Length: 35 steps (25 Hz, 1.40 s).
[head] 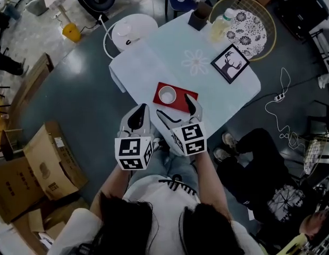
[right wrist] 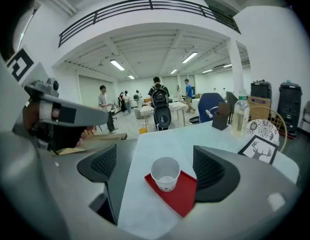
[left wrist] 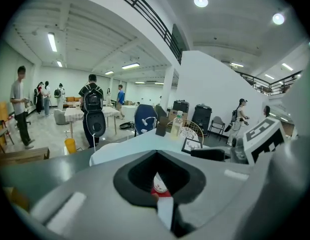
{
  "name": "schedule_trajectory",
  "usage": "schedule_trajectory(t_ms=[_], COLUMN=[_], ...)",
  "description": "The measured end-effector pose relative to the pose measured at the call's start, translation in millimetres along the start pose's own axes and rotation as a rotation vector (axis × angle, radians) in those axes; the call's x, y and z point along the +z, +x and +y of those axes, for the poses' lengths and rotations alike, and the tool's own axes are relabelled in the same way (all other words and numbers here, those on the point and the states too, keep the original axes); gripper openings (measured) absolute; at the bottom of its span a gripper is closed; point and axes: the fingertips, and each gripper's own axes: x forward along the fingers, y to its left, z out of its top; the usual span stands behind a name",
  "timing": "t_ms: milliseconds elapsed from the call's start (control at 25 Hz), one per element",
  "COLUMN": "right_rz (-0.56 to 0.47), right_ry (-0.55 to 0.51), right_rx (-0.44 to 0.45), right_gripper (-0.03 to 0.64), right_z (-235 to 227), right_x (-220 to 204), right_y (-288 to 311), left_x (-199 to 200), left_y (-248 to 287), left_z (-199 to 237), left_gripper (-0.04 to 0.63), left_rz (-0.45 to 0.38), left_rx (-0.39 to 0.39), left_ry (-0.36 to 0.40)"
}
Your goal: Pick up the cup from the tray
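Person's shoulders lowest in head view; both grippers held just short of counter (head: 207, 81) edge. Right gripper (right wrist: 159, 171): fingers spread wide, nothing between them. Paper cup (right wrist: 165, 173) lies dead ahead, framed by them, not yet reached. Left gripper (left wrist: 160, 186): fingers pressed together. Cup stands upright on red tray (right wrist: 184, 198), at its left end; long axis vertical, mouth up. Right gripper better aligned; judged approach: straight forward.

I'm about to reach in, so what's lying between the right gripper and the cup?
Nothing in the way: the right gripper view shows only bare tablecloth and the near edge of the red tray between the open right gripper and the cup.
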Motion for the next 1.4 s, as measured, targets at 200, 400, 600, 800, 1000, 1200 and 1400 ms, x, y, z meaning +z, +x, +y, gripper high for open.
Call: schedule_trajectory(t_ms=[200,400,600,800,1000,1200,1400], right_rz=[0.107,0.150,0.166,0.186,0.232,0.222,0.176], right_ry=[0.025,-0.004,-0.022,0.018,-0.007,0.008,0.016], right_rx=[-0.007,0.019,0.004,0.037,0.000,-0.041,-0.060], right_gripper=[0.500,0.502,0.502,0.482,0.454,0.376,0.373], right_z=[-10.7,-14.1,-18.8,-9.7,-15.4,-21.5,-23.4], right_x=[-37.2,-47.7,-53.9,-59.1,-68.5,-69.6,-54.4], right_y=[38.9,70.8,89.6,102.3,103.7,99.8,91.6], left_x=[-17.6,-22.5,-32.5,-40.3,-41.5,-47.5,-43.5], left_y=[21.2,42.0,53.4,52.6,47.2,44.1,43.7], left_z=[7.1,13.9,19.6,28.7,27.8,28.0,25.1], left_gripper=[0.001,0.001,0.001,0.001,0.001,0.001,0.001], left_rz=[0.056,0.077,0.106,0.123,0.123,0.133,0.125], left_rx=[0.012,0.020,0.018,0.031,0.015,0.004,-0.021], left_ry=[-0.007,0.003,0.004,-0.015,-0.030,-0.036,-0.018])
